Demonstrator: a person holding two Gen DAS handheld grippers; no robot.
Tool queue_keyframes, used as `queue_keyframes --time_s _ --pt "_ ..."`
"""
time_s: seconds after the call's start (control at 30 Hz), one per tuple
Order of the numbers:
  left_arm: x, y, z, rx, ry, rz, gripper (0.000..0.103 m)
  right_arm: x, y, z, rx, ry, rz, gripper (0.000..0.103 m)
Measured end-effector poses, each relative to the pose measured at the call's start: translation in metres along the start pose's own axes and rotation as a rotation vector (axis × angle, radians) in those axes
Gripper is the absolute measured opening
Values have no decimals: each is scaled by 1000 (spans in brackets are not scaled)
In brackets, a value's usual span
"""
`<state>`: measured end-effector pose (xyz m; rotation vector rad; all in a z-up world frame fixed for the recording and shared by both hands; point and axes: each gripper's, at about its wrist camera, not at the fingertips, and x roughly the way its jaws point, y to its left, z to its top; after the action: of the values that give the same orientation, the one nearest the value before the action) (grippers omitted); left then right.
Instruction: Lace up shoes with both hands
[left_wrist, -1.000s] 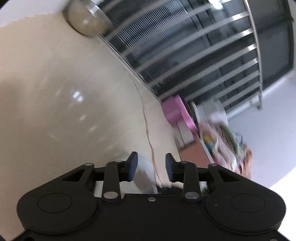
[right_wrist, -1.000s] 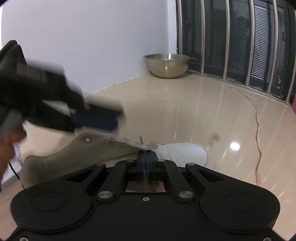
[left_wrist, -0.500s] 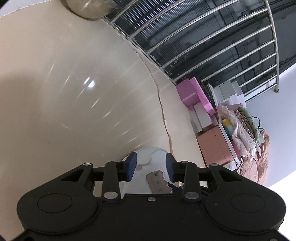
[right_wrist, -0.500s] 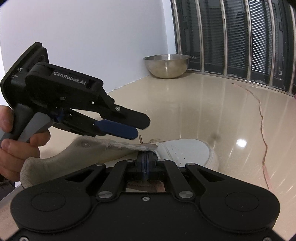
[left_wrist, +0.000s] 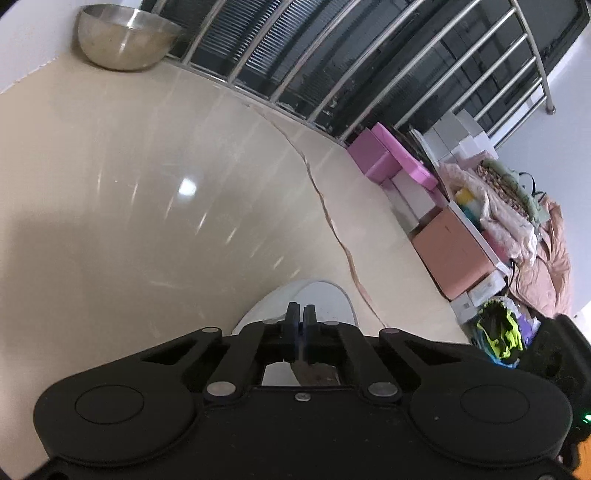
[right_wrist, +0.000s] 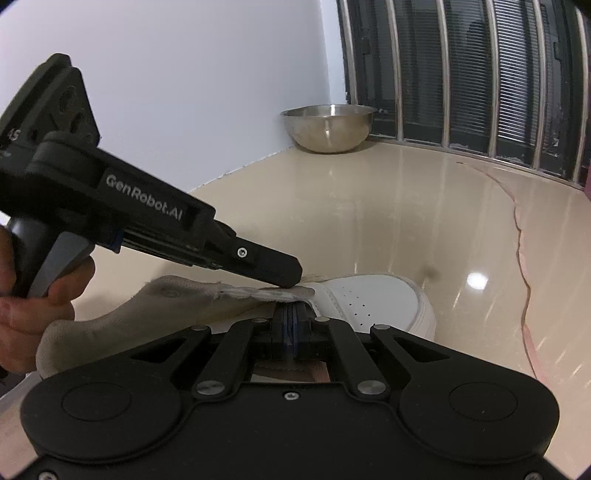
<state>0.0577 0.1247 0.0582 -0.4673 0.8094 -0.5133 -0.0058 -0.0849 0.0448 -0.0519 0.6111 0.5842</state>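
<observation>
Both grippers sit closed over a white shoe (right_wrist: 373, 302). Left gripper (right_wrist: 291, 282) has just pinched shut at the lace area ahead of the right gripper (right_wrist: 291, 321); contents unclear. It may have missed the lace, or tugging could drag the shoe.

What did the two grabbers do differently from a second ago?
The left gripper swung in and came down onto the lacing area of the white shoe, and its jaws have just been closing; what they pinch cannot be made out. The right gripper stayed put, shut at the shoe's lacing. The shoe and the metal bowl did not move.
</observation>
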Motion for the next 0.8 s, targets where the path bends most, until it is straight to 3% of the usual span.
queue_keyframes --time_s 0.1,0.17,0.3,0.37,0.47,0.63,0.73,0.8 --pt "-4 8 -3 -46 -33 -28 1 -20 14 1 -23 -26 -108 13" --pt "-5 14 -4 -71 -44 -57 1 -42 16 -1 -4 -60 -137 32" --pt "-5 20 -4 -117 -51 -82 1 -71 18 -8 203 -69 -34 39" --pt "-6 17 -4 -112 -63 -64 1 -67 23 -8 252 -45 -39 43" --pt "-14 15 -6 -97 -98 -38 1 -49 34 -11 217 21 -191 41" --pt "-49 28 -14 -113 -175 -45 0 -55 52 -12 -67 55 -246 20" --pt "-65 17 -22 -10 -160 -116 0 -67 35 -9 -188 78 -234 9" --pt "-68 -2 -32 113 -150 -132 4 -74 16 -5 -202 84 -216 10"
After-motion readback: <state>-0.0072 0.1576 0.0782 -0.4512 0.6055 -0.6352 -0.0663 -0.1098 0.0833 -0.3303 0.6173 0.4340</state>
